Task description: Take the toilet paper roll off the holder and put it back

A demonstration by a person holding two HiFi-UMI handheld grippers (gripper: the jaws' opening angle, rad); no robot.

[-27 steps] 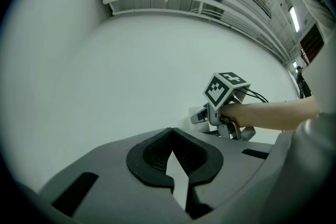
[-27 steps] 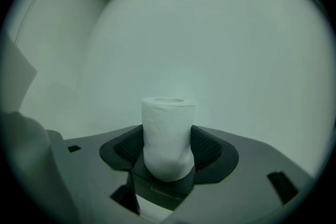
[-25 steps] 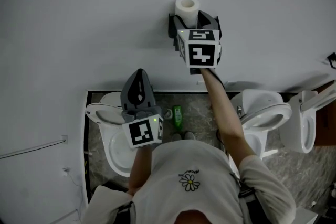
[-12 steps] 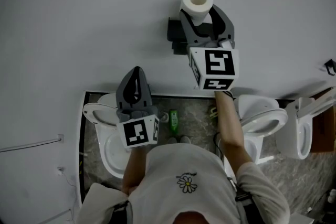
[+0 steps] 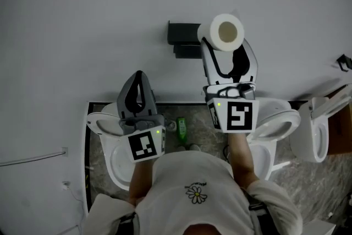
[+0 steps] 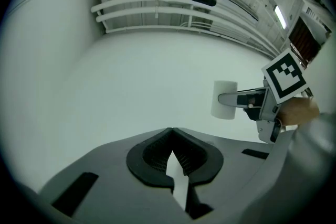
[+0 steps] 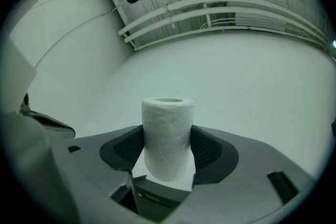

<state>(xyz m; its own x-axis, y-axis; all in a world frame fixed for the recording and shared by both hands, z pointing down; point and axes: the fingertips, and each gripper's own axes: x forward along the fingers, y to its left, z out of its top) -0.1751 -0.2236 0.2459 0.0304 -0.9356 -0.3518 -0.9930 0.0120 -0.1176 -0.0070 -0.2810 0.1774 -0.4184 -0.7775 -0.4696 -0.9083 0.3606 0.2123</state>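
While left gripper (image 6: 170,132) is closed, right gripper (image 7: 168,150) jaws clamp the roll (image 7: 168,131) between them.

Restroom mock-up: white toilets (image 5: 278,121) side by side on marbled floor (image 5: 204,118), black paper holder (image 5: 183,37) on plain wall (image 5: 82,19).

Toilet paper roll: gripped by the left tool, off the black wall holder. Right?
No: the right tool grips the toilet paper roll, per the right gripper view; the left tool is shut on nothing. The roll is off the black wall holder.
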